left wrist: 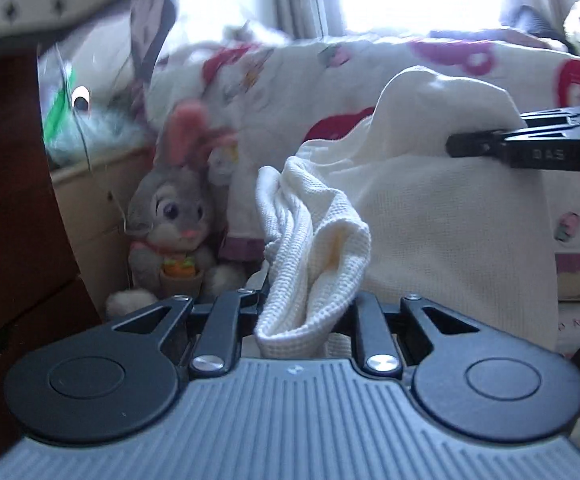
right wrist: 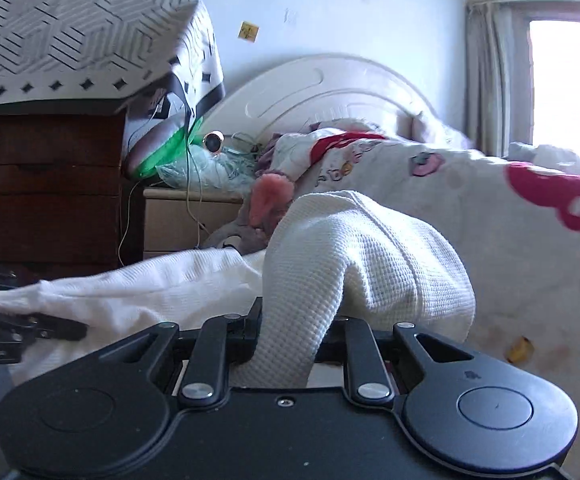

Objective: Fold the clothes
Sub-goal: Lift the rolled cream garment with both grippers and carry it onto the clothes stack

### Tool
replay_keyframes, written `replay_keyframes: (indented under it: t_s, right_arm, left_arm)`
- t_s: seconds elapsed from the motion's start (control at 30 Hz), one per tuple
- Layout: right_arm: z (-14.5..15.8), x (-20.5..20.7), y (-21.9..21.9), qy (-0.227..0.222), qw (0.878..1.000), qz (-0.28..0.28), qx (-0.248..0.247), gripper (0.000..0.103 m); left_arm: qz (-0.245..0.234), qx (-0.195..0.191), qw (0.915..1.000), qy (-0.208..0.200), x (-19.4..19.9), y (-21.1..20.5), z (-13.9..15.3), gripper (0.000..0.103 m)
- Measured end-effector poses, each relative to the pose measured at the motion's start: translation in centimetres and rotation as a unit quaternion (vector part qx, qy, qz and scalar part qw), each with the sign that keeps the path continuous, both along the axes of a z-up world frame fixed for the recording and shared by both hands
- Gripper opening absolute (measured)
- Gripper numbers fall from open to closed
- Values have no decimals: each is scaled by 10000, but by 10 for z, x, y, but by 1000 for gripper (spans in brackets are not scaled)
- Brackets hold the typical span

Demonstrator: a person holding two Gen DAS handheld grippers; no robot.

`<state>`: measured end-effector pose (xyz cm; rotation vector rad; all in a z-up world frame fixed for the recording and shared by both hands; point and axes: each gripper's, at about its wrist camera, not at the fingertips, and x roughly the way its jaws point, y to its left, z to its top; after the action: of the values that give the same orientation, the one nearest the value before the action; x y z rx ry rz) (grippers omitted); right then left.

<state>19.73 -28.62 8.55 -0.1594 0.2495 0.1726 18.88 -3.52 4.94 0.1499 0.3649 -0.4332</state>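
White garment (left wrist: 309,248) between both hand-held grippers' jaws

Both hand-held grippers (left wrist: 307,320) (right wrist: 290,354) clamped (raised)

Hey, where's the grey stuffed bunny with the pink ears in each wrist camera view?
Left wrist view: the bunny sits left of centre, in full view on the floor beside the bed.
Right wrist view: only its pink ear and some grey fur peek over the white waffle cloth, near centre.
Shared landmark: the quilt with red hearts.
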Motion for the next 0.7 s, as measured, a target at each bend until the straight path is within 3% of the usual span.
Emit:
replay_keyframes:
  t_s: [0.1,0.17,0.23,0.3,0.37,0.43,0.5,0.6,0.7]
  right_arm:
    - [-16,59,-11,443,9977,-72,516,23]
    - [-46,95,-28,938,9904,-105,1011,31]
    - [-84,119,-37,1315,9839,-16,1207,35]
    - [-110,115,-37,1336,9847,-233,1091,38]
    - [-132,107,-38,1303,9846,-409,1091,45]
    - [-135,89,-47,1169,9802,-427,1538,53]
    - [-137,78,-57,1399,9665,-332,2127,57]
    - [-148,59,-65,1834,9364,-140,2989,61]
    - [-164,43,-58,2171,9115,19,3492,64]
  left_arm:
    - [48,-47,9982,594,63,9,-19,17]
    - [222,-66,9955,915,93,12,-43,17]
    - [609,140,9878,1425,114,14,-68,18]
    - [918,257,9801,1743,121,15,-85,19]
    - [849,186,9843,1539,116,15,-91,19]
    - [828,198,9846,1525,116,12,-92,20]
    - [831,170,9847,1520,119,13,-92,20]
    - [844,18,9838,1580,124,17,-91,21]
    - [852,-130,9828,1632,125,23,-91,22]
